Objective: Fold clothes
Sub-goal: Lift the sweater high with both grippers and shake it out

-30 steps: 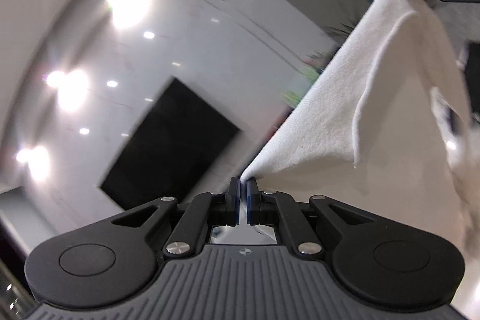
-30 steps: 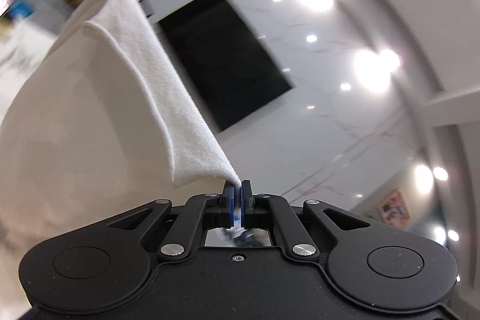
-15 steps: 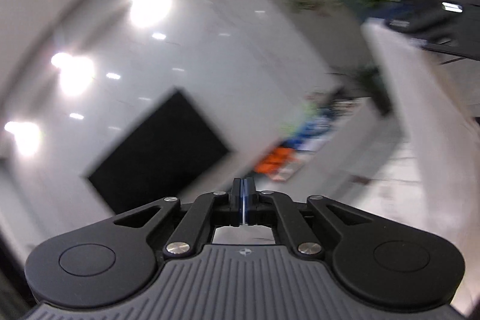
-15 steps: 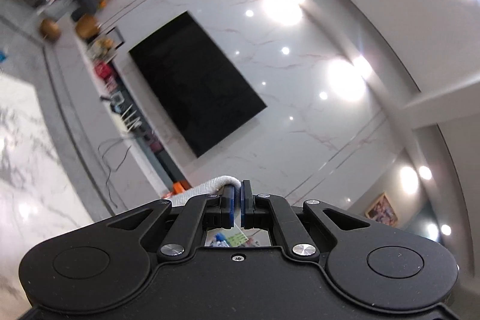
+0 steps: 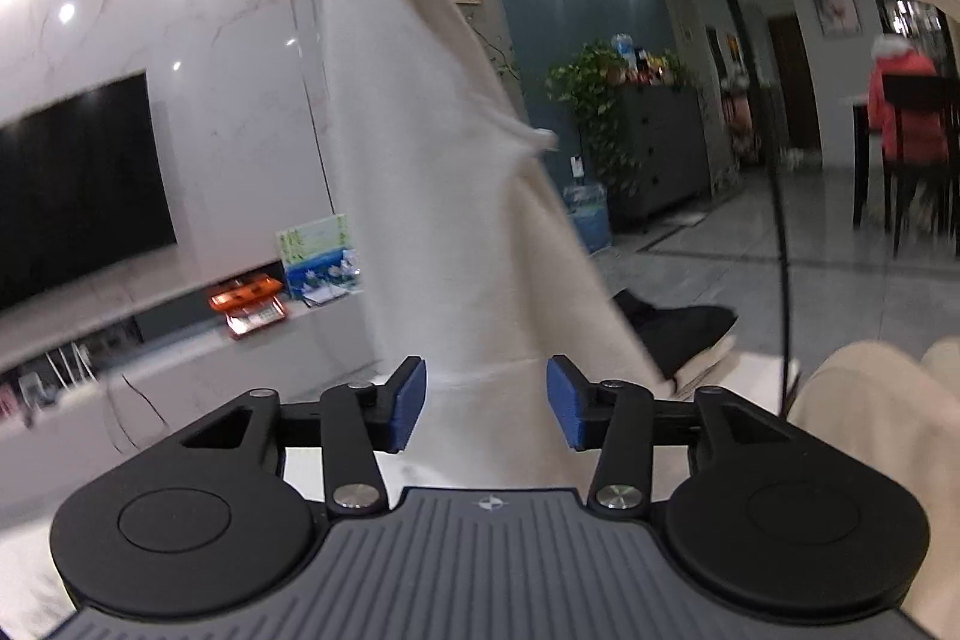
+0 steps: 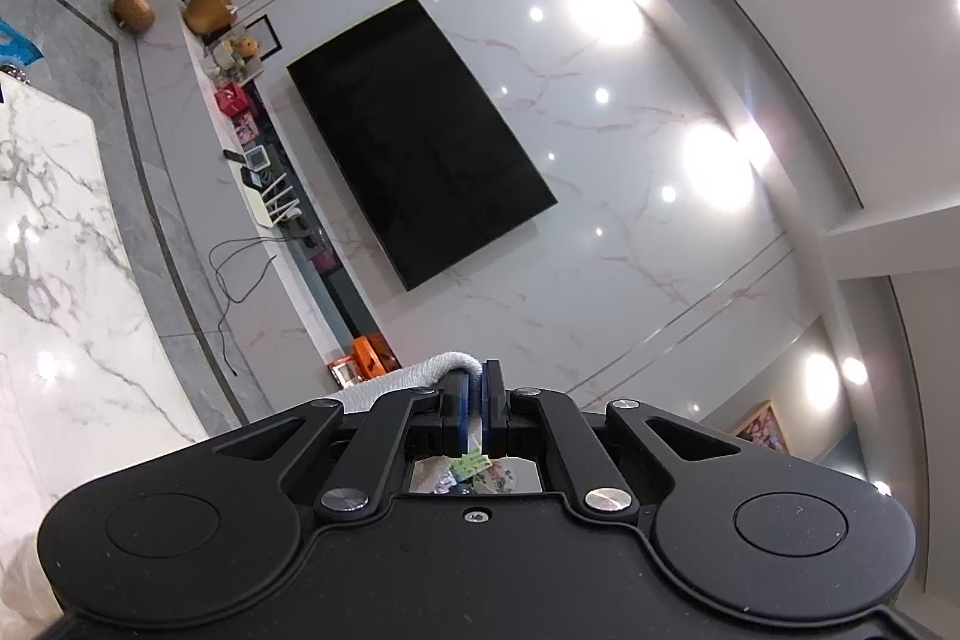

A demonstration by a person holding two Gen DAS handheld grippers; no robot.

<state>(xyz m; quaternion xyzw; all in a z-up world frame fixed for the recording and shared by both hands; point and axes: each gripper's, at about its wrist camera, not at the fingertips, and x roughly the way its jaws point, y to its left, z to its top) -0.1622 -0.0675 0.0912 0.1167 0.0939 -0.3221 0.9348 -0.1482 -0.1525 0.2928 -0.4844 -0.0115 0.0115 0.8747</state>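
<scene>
We hold a white, soft knit garment up by 1 corner, and it hangs in a long drape in front of our left claw. The right claw is clenched on a rolled white edge of the cloth, pinched between its blue pads, high above the left one. The left claw's jaws have just been opening and now stand released, the hanging fabric just beyond the 2 blue pads and touching neither. The garment's lower end reaches a pale surface below, though we cannot tell whether that is a tabletop. We judge the cloth light, limp and thick, likely to sag and twist when held at 1 point, with little risk of slipping or damage. The sensible place for a second hold looks to be the free lower hem or corner.
</scene>
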